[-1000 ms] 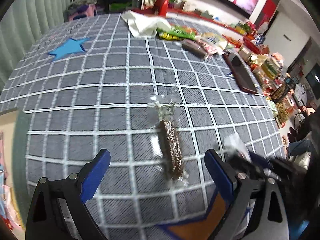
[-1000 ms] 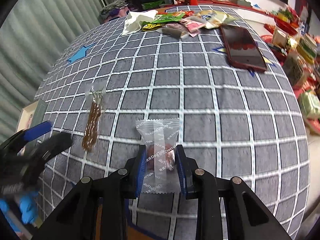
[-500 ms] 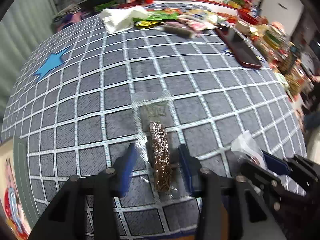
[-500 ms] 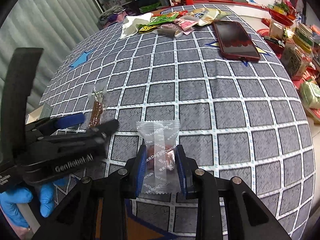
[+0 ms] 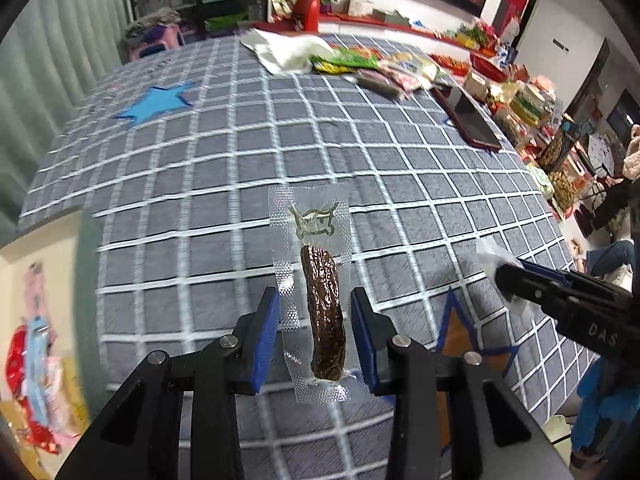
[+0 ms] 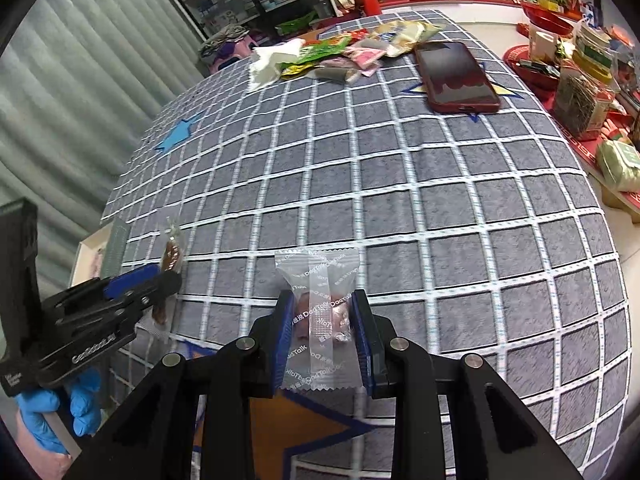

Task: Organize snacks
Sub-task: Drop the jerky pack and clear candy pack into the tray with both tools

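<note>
My left gripper (image 5: pixel 314 332) is shut on a clear packet with a brown meat stick (image 5: pixel 323 312) and holds it above the grey checked tablecloth (image 5: pixel 224 168). The packet also shows in the right wrist view (image 6: pixel 171 256). My right gripper (image 6: pixel 322 330) is shut on a clear DadTalk candy packet (image 6: pixel 318 312), also off the cloth. In the left wrist view it shows at the right (image 5: pixel 516 276). A pile of snack packets (image 6: pixel 360 48) lies at the far edge of the table.
A red-cased phone (image 6: pixel 454 76) lies at the far right of the cloth. A box holding snack packets (image 5: pixel 36 340) sits at the left table edge. White tissue (image 6: pixel 268 64) lies beside the pile. Jars and boxes (image 6: pixel 580 92) crowd a shelf to the right.
My left gripper closed on the meat stick packet and lifted it off the cloth. My right gripper kept hold of the candy packet and rose slightly.
</note>
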Demonstrator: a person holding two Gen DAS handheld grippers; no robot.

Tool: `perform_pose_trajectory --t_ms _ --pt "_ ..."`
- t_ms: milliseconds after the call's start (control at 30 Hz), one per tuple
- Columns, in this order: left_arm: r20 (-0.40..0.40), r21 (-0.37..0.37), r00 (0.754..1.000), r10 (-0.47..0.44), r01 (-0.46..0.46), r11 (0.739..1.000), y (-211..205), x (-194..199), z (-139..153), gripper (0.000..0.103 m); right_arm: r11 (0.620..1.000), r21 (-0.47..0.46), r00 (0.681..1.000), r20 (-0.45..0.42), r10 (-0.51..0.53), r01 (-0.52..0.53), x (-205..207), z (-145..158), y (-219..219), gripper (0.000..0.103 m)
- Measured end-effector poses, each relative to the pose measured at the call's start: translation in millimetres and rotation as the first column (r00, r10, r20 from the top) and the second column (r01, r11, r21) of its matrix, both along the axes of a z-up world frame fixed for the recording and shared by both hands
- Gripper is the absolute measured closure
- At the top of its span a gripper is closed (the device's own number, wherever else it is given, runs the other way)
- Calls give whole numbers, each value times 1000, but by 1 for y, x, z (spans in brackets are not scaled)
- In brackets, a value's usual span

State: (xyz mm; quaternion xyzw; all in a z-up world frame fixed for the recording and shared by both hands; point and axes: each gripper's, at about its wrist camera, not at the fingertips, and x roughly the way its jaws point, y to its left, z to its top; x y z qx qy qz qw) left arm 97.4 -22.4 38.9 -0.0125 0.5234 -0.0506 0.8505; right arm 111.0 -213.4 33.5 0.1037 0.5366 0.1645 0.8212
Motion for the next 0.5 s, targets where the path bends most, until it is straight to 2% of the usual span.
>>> perform_pose_trajectory --t_ms 200,500 --pt "59 19 998 36 -37 999 32 -21 21 64 998 10 998 18 58 -58 -7 13 36 72" --pt "130 19 985 114 -117 993 87 -45 45 63 983 21 982 46 183 -184 -15 32 115 72"
